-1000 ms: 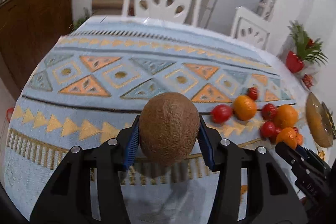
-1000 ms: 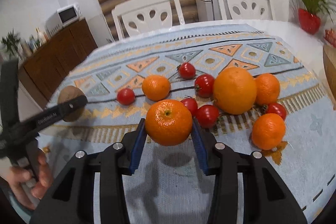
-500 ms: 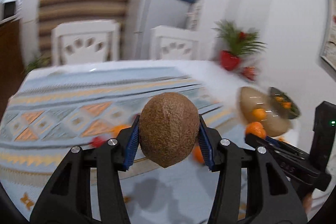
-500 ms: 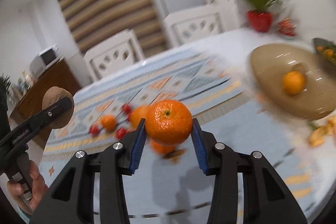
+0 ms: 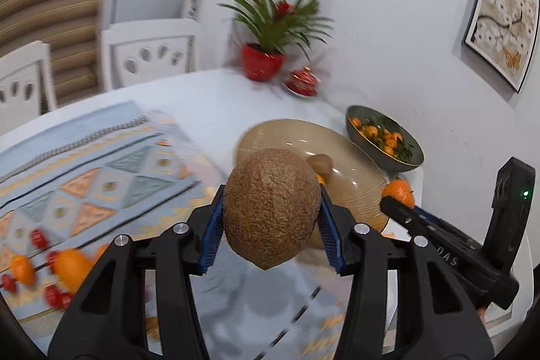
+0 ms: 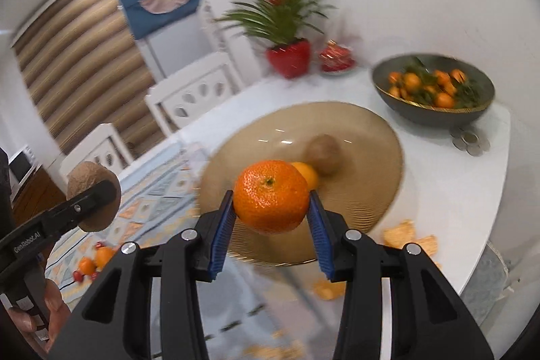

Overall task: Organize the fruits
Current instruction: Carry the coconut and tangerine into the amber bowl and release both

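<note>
left wrist view: our left tool [image 5: 271, 218] pinches a rough brown kiwi [image 5: 271, 208], the ribbed amber plate [image 5: 354, 188] just ahead to the right. right wrist view: our right tool [image 6: 271, 211] pinches a dimpled tangerine [image 6: 271, 196] at the plate's [image 6: 371, 157] near rim; two blurred fruits, perhaps kiwi and orange, lie inside.

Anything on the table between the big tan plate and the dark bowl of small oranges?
Right wrist view: the white table between the tan plate and the dark bowl is bare; a few round metal pieces sit near the bowl's base, off to the side.
</note>
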